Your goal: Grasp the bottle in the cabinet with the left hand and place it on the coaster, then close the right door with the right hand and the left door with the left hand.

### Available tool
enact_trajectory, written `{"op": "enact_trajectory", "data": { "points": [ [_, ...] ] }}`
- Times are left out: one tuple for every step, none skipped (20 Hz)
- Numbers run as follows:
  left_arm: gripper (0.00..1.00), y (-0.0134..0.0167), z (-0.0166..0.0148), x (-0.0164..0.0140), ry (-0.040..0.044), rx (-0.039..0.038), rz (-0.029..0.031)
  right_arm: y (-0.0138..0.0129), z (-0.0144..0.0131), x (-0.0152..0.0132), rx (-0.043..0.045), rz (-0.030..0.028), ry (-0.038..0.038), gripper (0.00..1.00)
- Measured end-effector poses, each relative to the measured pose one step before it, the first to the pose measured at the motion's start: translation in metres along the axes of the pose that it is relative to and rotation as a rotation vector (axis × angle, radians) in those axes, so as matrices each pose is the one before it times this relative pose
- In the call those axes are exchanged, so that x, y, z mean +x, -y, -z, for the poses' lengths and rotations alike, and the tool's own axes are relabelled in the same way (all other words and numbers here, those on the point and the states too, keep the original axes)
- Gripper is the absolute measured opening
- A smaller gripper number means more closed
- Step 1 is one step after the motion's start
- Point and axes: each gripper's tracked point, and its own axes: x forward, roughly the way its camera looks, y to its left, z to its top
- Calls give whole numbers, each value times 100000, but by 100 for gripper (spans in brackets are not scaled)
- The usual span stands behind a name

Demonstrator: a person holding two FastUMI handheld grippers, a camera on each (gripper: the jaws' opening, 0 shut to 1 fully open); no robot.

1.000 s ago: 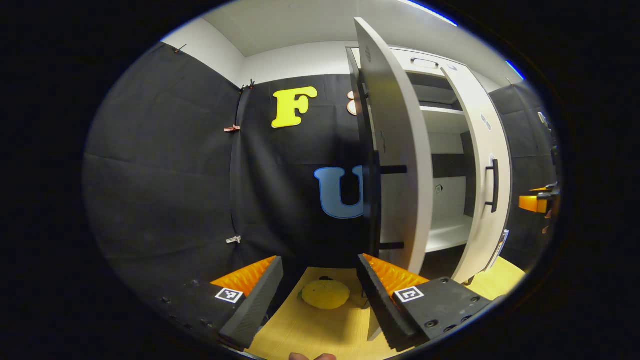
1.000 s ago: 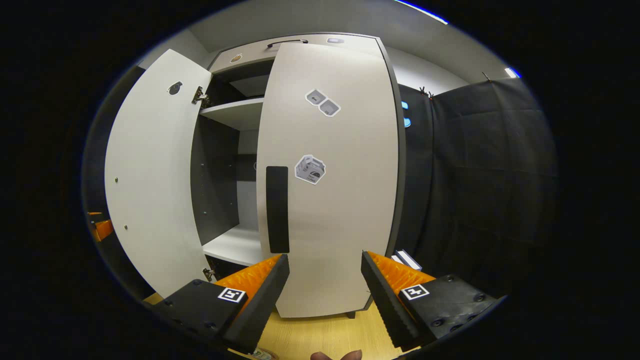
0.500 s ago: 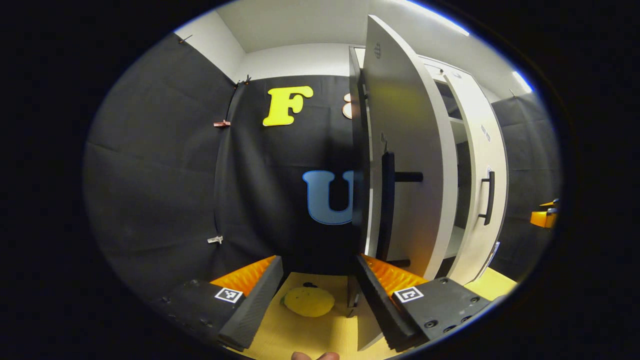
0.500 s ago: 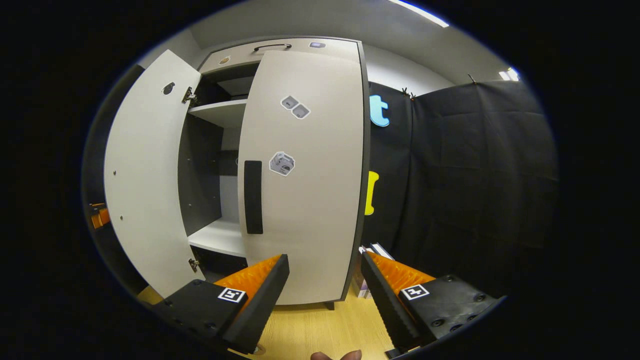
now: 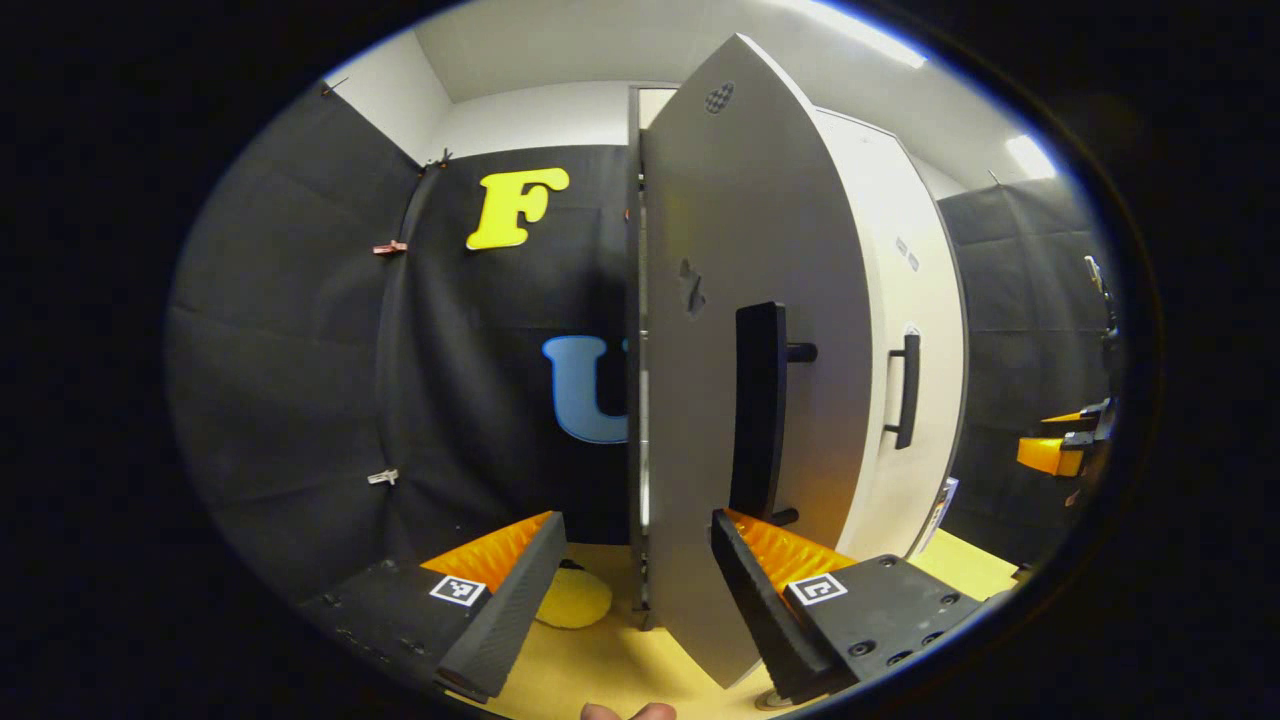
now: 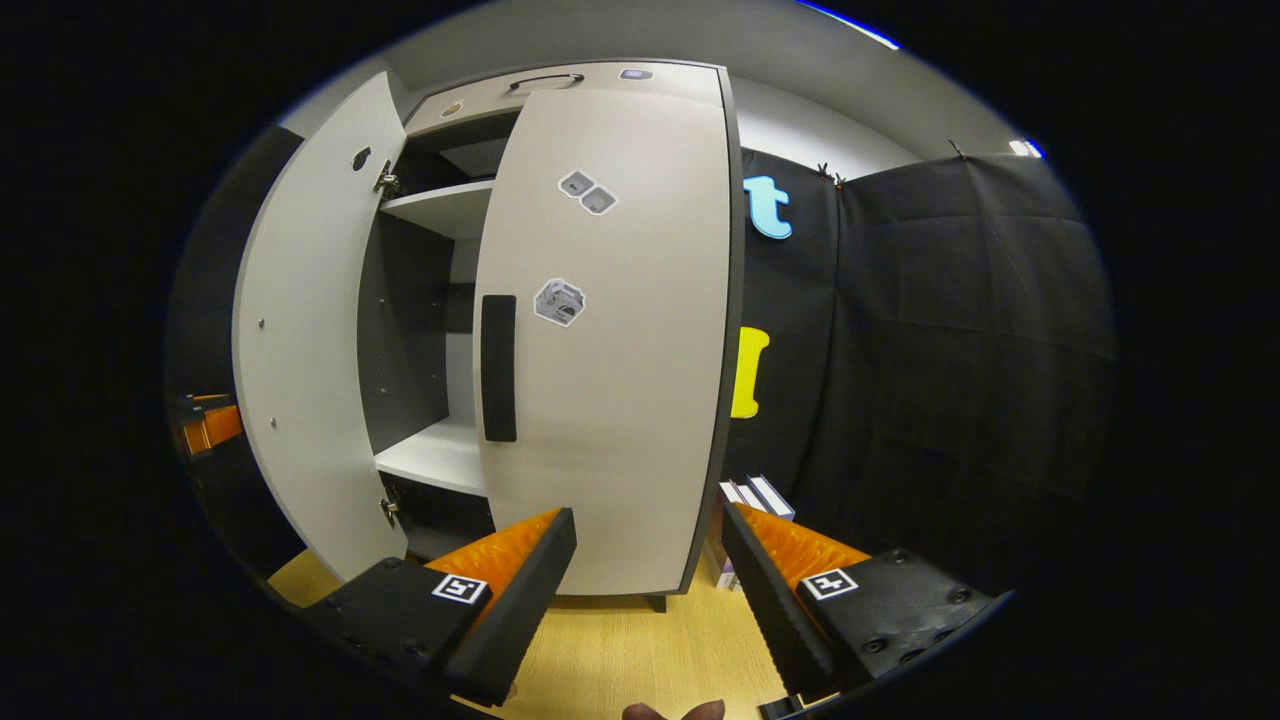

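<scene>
Your left gripper [image 5: 632,590] hangs with jaws open and empty beside the left door [image 5: 745,330], which stands part-open — a stiff, light panel that should swing freely on its hinges. Push flat near its handle [image 5: 757,410]. The right door [image 6: 610,340] looks almost closed; your right gripper [image 6: 645,600] is open too. The bottle and coaster are hard to place — a yellow disc [image 5: 572,598] sits low on the floor.

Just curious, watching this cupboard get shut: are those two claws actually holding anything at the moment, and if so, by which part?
Nothing is held. The left gripper and the right gripper are both open, with nothing between their fingers.
</scene>
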Motion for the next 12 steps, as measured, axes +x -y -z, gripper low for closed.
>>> {"op": "enact_trajectory", "data": {
  "points": [
    [94,1293,-25,365,-156,-110,1809,471,33,23,432,-61,-22,98],
    [94,1214,-20,550,-56,-402,1371,505,228,-246,409,134,-319,98],
    [94,1165,-59,663,97,-404,1280,454,98,-128,397,94,-242,98],
    [94,1132,-11,767,-72,-525,1581,466,-55,-101,271,121,108,98],
    [94,1184,-67,749,-22,-724,1543,434,-56,-33,182,89,144,98],
    [94,998,-36,788,445,-823,873,285,0,-24,133,-31,36,98],
    [94,884,-210,918,605,-849,618,287,75,-23,-5,30,-197,98],
    [94,719,61,716,172,-696,273,287,44,-121,75,39,-54,98],
    [94,573,18,690,-240,-869,308,176,-55,-6,171,27,8,98],
    [94,455,81,556,184,-1150,-199,234,-15,-18,193,-3,-29,98],
    [94,334,58,421,-58,-1270,-344,133,-26,5,218,-118,59,98],
    [94,252,78,288,61,-896,-261,188,8,77,107,-203,142,98]
  ]
}}
